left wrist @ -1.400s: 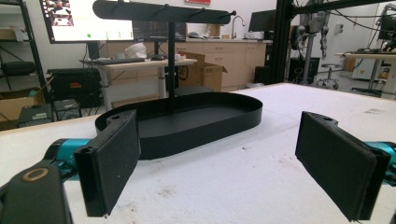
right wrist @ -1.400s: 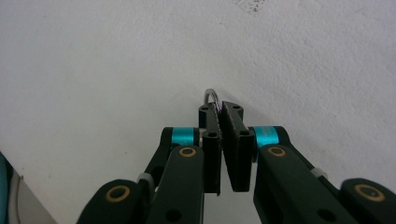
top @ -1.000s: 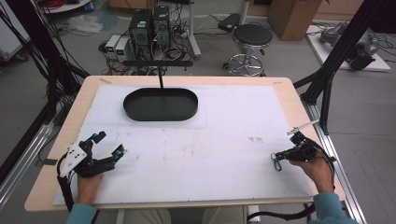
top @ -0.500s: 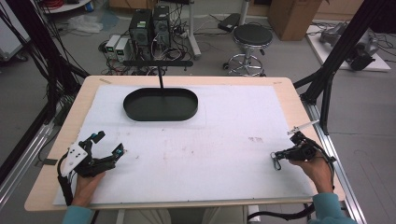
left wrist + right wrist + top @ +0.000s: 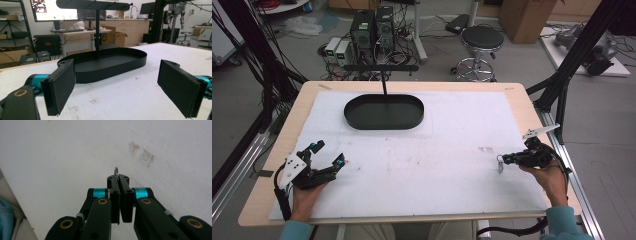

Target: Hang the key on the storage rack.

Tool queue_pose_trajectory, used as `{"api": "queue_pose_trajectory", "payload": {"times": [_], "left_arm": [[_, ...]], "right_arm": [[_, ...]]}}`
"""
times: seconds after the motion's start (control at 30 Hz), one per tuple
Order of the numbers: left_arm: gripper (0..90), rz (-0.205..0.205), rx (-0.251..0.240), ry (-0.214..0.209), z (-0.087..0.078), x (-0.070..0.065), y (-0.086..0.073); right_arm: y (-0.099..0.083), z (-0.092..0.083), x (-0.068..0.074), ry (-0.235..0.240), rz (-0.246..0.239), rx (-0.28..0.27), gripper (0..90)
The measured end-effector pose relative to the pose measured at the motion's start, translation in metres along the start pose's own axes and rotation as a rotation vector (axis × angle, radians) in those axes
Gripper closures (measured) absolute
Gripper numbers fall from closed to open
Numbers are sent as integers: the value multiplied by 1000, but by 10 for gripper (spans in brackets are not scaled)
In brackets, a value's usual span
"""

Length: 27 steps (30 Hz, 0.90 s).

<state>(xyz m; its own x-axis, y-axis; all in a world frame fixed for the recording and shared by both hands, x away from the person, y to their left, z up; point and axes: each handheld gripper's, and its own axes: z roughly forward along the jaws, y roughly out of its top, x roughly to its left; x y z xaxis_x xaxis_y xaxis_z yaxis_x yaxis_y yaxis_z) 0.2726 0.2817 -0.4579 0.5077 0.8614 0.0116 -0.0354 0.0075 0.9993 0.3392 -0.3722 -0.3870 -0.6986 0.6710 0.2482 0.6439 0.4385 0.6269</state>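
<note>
High view: our right gripper (image 5: 507, 159) has edged slightly inward since a second ago, a small metal ring (image 5: 500, 163) pinched at its tip above the white mat (image 5: 452, 150). Left gripper view: jaws spread wide, facing the black tray (image 5: 110, 62). Right gripper view: jaws clamped on the ring (image 5: 116, 172); likely carrying it trayward.

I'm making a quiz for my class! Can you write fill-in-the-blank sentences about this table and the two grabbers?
1. The left gripper has its jaws wide ____.
2. The right gripper is shut on a small metal ____.
3. The oval tray with the post is coloured ____.
4. The tray sits on the ____ side of the white mat from the person.

Missing words: open; ring; black; far
</note>
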Motion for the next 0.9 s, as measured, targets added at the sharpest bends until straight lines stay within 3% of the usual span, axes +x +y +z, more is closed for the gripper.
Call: {"api": "queue_pose_trajectory", "payload": {"times": [0.3,0.57,0.67,0.77,0.9], "left_arm": [[156,4,-9,-1,0,-1,0],[150,26,43,21,4,-3,2],[148,16,84,2,9,-4,4],[148,25,90,-14,12,-6,7],[148,60,130,-102,22,-10,24]], "right_arm": [[17,-4,15,62,-88,-141,891],[44,-3,41,167,-177,-267,891],[56,-2,51,199,-215,-298,891],[66,0,58,230,-247,-336,891],[78,5,63,268,-268,-360,891]]}}
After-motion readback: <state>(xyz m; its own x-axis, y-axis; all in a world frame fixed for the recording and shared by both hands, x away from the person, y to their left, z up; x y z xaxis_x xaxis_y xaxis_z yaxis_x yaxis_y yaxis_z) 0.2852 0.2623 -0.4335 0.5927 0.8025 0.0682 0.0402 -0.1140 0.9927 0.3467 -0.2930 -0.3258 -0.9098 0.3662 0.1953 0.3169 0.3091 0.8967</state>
